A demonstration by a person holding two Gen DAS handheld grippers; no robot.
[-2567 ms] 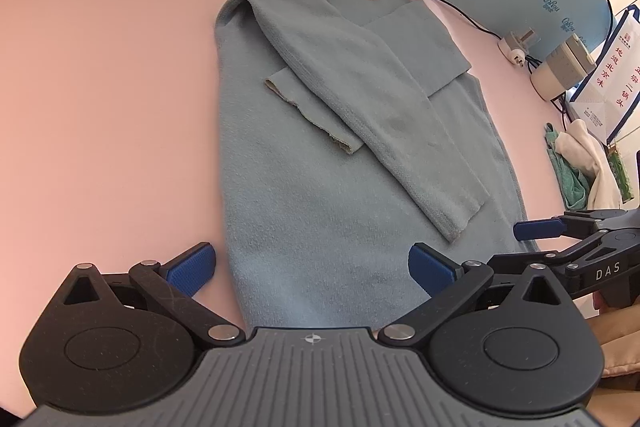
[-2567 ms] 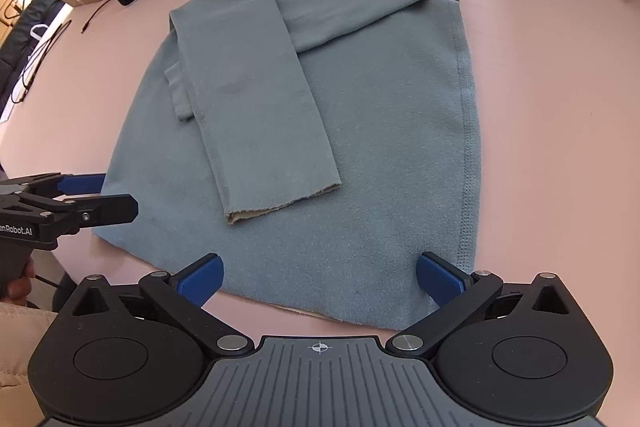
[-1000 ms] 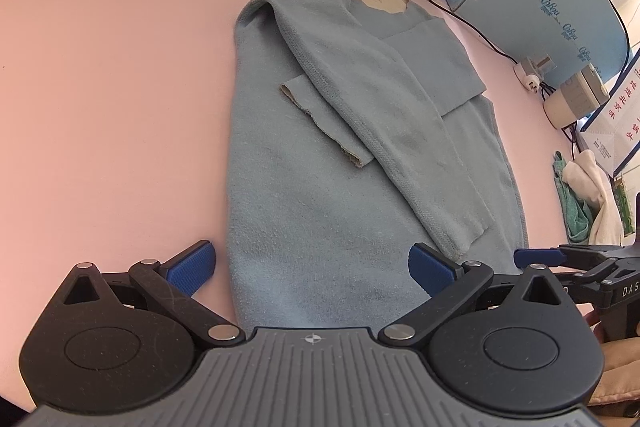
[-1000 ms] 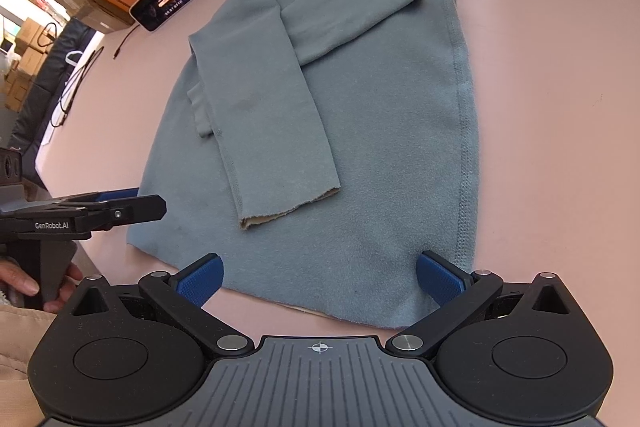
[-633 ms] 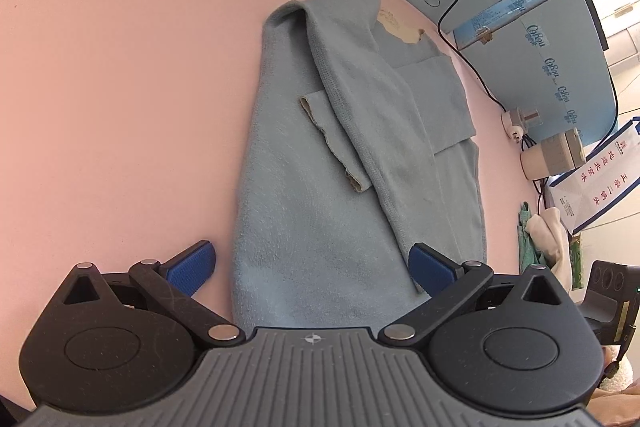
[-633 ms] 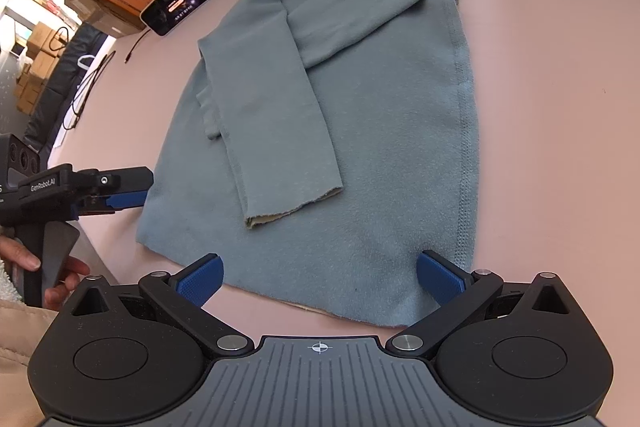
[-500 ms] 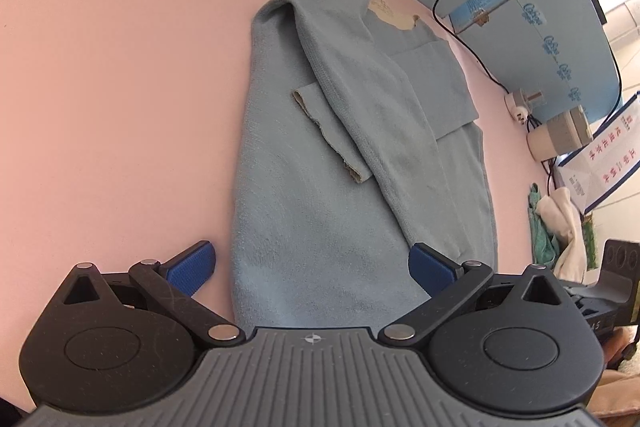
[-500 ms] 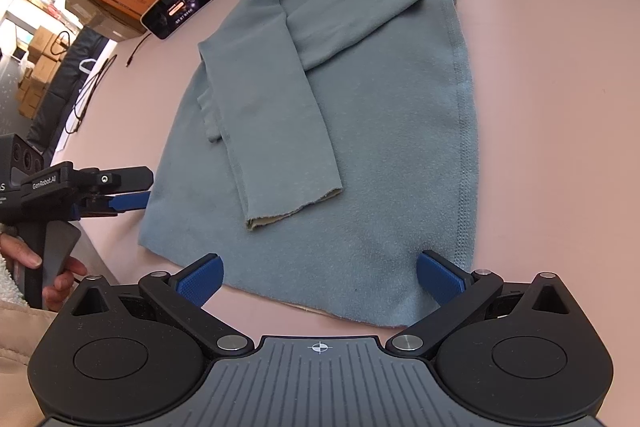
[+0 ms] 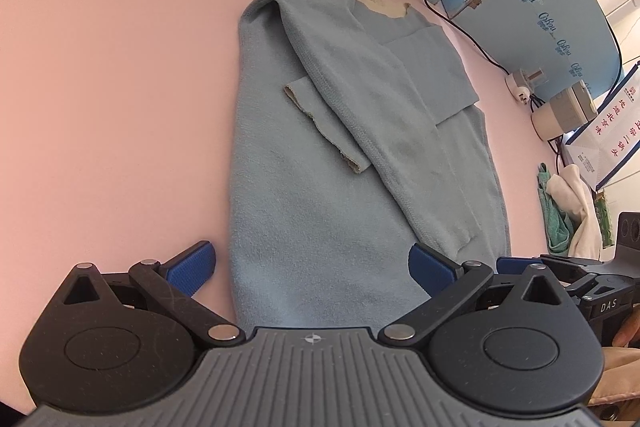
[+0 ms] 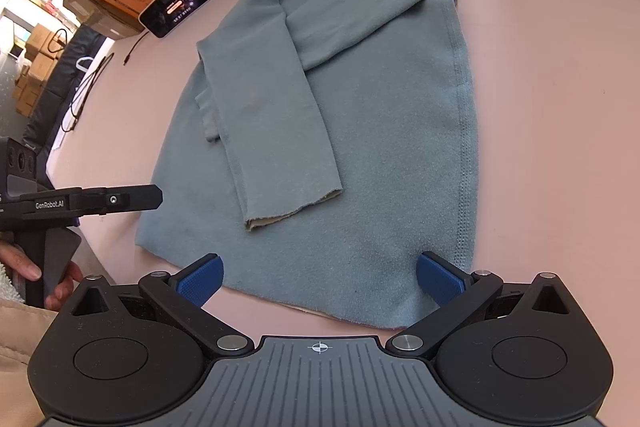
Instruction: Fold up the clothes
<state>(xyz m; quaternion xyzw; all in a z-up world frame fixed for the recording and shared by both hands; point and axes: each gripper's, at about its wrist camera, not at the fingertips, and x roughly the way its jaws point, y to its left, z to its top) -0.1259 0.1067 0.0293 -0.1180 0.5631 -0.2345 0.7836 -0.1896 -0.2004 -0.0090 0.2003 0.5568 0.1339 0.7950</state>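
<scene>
Both our claws gape empty at the sweater's (image 9: 320,211) hem: left gripper (image 9: 311,265) before its near-left corner, right gripper (image 10: 319,277) before its near-right, collar straight ahead.

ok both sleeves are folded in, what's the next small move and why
Probably lower both open grippers onto the hem and pinch its two corners. The sweater lies flat with sleeves crossed over its body, the left gripper and right gripper each straddle the near hem, nothing held, so a bottom-up fold looks next.
</scene>
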